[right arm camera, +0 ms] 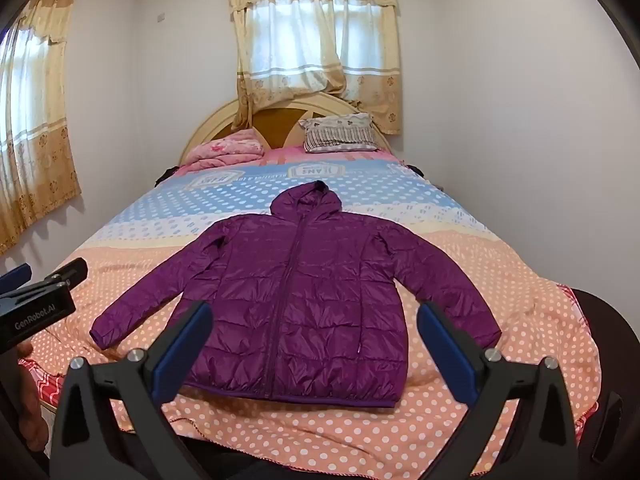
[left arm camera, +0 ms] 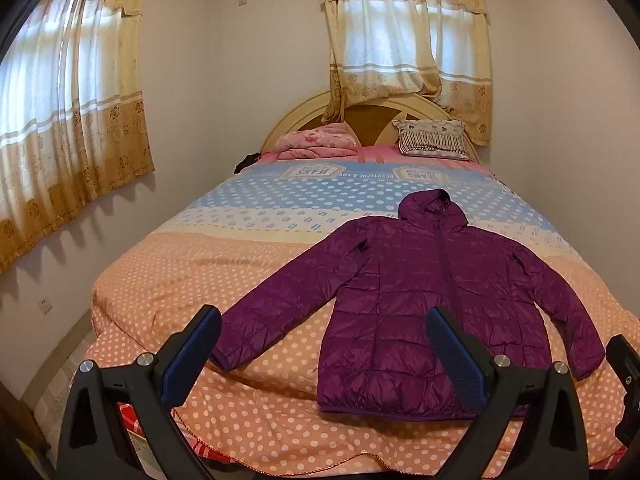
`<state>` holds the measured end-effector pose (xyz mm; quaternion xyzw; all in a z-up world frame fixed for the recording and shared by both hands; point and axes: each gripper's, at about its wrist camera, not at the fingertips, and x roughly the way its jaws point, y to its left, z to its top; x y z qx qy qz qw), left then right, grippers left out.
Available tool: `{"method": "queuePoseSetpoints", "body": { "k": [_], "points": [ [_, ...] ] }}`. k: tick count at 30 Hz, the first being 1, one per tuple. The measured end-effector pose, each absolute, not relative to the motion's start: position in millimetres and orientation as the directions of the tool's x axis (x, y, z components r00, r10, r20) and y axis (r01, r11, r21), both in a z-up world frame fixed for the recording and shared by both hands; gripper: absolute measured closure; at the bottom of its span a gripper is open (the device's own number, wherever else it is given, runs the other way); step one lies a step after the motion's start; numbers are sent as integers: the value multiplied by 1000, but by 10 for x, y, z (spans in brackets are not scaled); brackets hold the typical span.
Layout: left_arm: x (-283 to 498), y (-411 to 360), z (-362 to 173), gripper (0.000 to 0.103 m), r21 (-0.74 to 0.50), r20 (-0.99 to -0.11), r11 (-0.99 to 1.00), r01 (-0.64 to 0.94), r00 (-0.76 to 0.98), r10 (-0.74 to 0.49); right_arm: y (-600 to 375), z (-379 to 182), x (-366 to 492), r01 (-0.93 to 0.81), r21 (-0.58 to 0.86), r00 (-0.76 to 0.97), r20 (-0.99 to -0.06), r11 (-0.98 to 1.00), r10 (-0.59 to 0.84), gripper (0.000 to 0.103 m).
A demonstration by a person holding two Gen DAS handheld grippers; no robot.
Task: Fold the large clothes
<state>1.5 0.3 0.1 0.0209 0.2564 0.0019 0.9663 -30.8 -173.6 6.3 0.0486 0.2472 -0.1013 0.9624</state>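
A purple hooded puffer jacket lies flat and zipped on the bed, hood toward the headboard, sleeves spread out to both sides. It also shows in the right wrist view. My left gripper is open and empty, held above the foot of the bed near the jacket's left sleeve cuff and hem. My right gripper is open and empty, held above the jacket's hem. The left gripper also shows at the left edge of the right wrist view.
The bed has a dotted orange, blue and pink cover. A folded pink blanket and a pillow lie by the headboard. Curtained windows stand on the left wall and behind the bed. White walls are close on both sides.
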Motion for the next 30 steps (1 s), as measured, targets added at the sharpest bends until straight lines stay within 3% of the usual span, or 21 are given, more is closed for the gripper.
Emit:
{"method": "queuePoseSetpoints", "body": {
  "k": [30],
  "points": [
    [28,14,-12,1,19,-482,1000,15,876,-4,-1789,46,-324,229,40,854,-488,972,-181,0]
  ]
}}
